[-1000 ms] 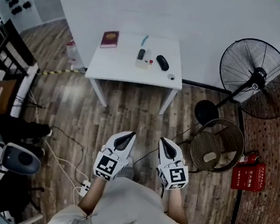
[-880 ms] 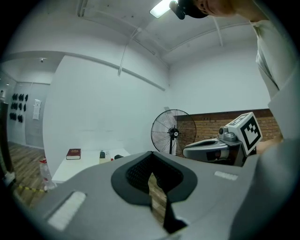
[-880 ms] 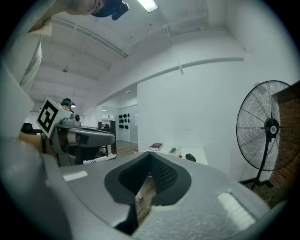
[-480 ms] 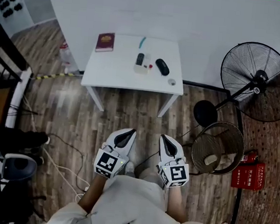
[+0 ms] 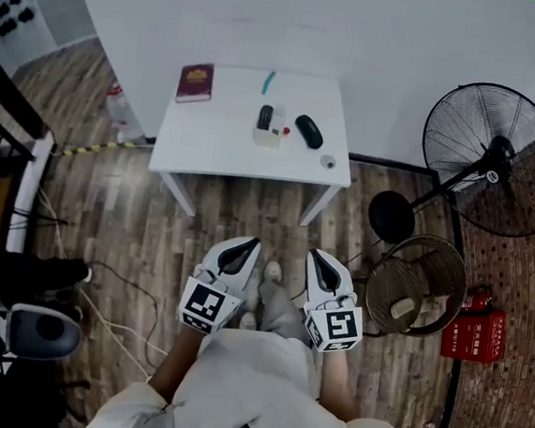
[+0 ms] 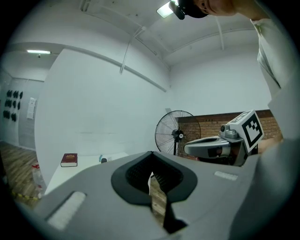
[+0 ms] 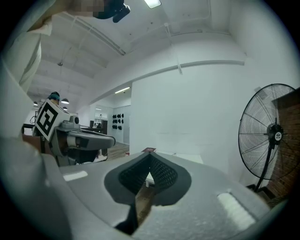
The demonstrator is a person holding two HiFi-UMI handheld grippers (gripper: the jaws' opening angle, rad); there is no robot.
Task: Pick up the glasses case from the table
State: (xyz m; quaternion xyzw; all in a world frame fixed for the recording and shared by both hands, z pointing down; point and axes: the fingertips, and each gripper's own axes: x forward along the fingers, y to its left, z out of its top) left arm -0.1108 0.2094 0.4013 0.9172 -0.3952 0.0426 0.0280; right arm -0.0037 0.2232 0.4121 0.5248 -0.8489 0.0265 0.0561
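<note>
The left gripper (image 5: 250,242) and the right gripper (image 5: 313,254) hang side by side low in front of the person, aimed roughly level at the white desk (image 5: 214,137). Each has its jaws closed tip to tip with nothing between them, which looks like a carrying pose, since the desk is well out of reach. The dark oval glasses case (image 5: 308,131) lies on the right half of the desktop, about midway between the front and back edges. A black remote-like item (image 5: 265,117) and a small white box lie just to its left, a red book (image 5: 194,83) sits well apart at the far left corner, and a small round object (image 5: 327,161) is near the right front corner. The desk backs onto the wall, so access is probably from the front edge. The wood floor (image 5: 248,216) between is open, while the standing fan (image 5: 494,160) crowds the right side.
</note>
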